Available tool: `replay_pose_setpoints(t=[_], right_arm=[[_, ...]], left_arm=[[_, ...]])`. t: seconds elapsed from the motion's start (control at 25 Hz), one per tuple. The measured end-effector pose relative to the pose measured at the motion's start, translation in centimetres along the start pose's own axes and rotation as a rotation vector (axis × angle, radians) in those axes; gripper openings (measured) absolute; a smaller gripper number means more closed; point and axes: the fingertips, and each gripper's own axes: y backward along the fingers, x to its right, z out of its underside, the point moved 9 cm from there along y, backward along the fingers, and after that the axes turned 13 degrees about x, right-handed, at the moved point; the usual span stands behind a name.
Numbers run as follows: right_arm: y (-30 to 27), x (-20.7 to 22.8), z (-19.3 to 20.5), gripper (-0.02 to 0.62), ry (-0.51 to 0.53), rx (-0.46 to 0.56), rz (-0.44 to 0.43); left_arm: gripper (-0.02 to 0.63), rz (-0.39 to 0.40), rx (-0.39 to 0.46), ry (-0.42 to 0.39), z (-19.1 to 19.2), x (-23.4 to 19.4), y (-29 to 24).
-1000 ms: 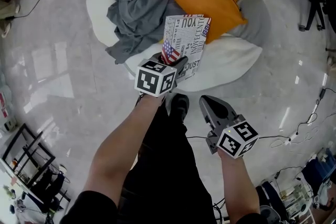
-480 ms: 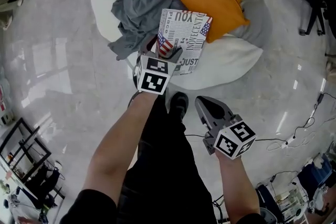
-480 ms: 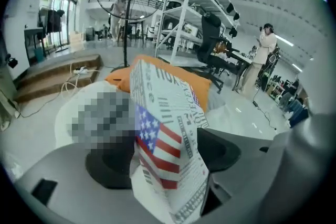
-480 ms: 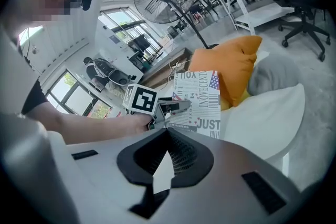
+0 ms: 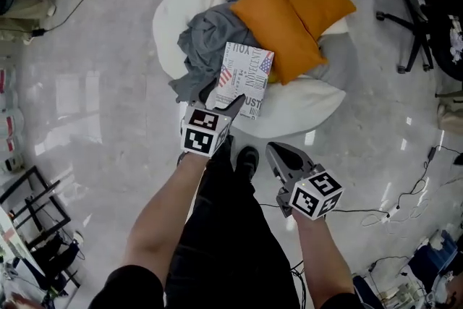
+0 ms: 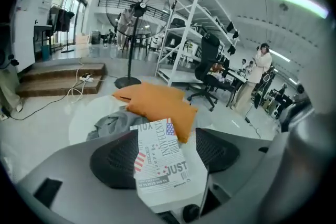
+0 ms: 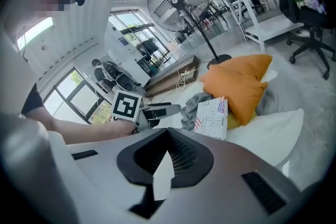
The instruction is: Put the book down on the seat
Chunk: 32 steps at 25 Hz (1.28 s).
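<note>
White and rounded, the beanbag seat fills the space ahead of both pairs of jaws, its near edge just beyond the left gripper. One book with a printed cover lies flat on the seat just past the left jaw tips. The left gripper view frames it in the gap, but neither pad presses on it. Those jaws have just been opening and stand wide, holding nothing. The right gripper hangs nearer the person, short of the seat's edge, its jaws drawn together on nothing. Beyond the book are two orange cushions, overlapping. One grey cloth is heaped to the left of the book and touches its far corner. The part of the seat right of the book, ahead of the right jaws, is bare white. All round the seat runs a glossy pale marble floor, open to the left of the left jaws. One standing fan and white shelving stand far beyond the cushions. A black office chair stands well off to the right, and loose cables trail right of the right jaws.
</note>
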Motion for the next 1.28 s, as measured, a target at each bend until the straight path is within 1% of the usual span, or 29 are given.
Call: replay_pose_setpoints(t=[0.12, 0.28, 0.36, 0.4, 0.44, 0.48, 0.64, 0.76, 0.88, 1.0, 1.12, 1.2, 1.28], right_arm=[[2.4, -3.2, -4.1, 0.015, 0.040, 0.026, -0.006], [6.4, -7.2, -9.5, 0.015, 0.088, 0.077, -0.002], [8.3, -9.0, -11.8, 0.015, 0.105, 0.108, 0.000], [9.2, -9.8, -12.7, 0.015, 0.115, 0.120, -0.004], [10.1, -10.8, -13.5, 0.015, 0.127, 0.129, -0.012], [10.9, -11.7, -14.2, 0.015, 0.142, 0.136, -0.023], [13.4, -15.1, -15.8, 0.015, 0.200, 0.148, -0.070], [14.6, -17.1, -16.3, 0.015, 0.233, 0.155, -0.093], [15.5, -20.2, -16.4, 0.014, 0.280, 0.176, -0.110], [16.3, -23.7, -16.2, 0.014, 0.340, 0.201, -0.123], [16.6, -27.2, -15.8, 0.014, 0.408, 0.224, -0.133], [16.5, -29.9, -15.0, 0.014, 0.423, 0.246, -0.124], [16.2, -33.1, -14.0, 0.014, 0.416, 0.265, -0.116]], left_arm=[[0.345, 0.006, -0.003, 0.037, -3.6, 1.6, 4.4], [0.336, -0.023, 0.056, 0.109, -9.0, 3.9, 11.2], [0.296, -0.042, 0.100, 0.129, -11.6, 5.2, 14.6], [0.255, -0.047, 0.120, 0.130, -12.8, 5.9, 16.2], [0.211, -0.048, 0.137, 0.124, -13.9, 6.6, 17.8], [0.185, -0.043, 0.151, 0.110, -15.0, 7.4, 19.2], [0.136, -0.025, 0.216, 0.019, -19.4, 9.8, 24.6], [0.092, -0.035, 0.277, 0.001, -21.8, 10.6, 28.2], [0.059, -0.027, 0.307, -0.024, -22.9, 11.1, 32.1], [0.027, -0.014, 0.326, -0.051, -22.8, 11.2, 36.0], [0.016, -0.008, 0.351, -0.070, -22.3, 10.9, 39.6], [0.013, 0.006, 0.358, -0.076, -21.5, 10.5, 42.3], [0.011, 0.019, 0.358, -0.078, -20.9, 10.0, 45.1]])
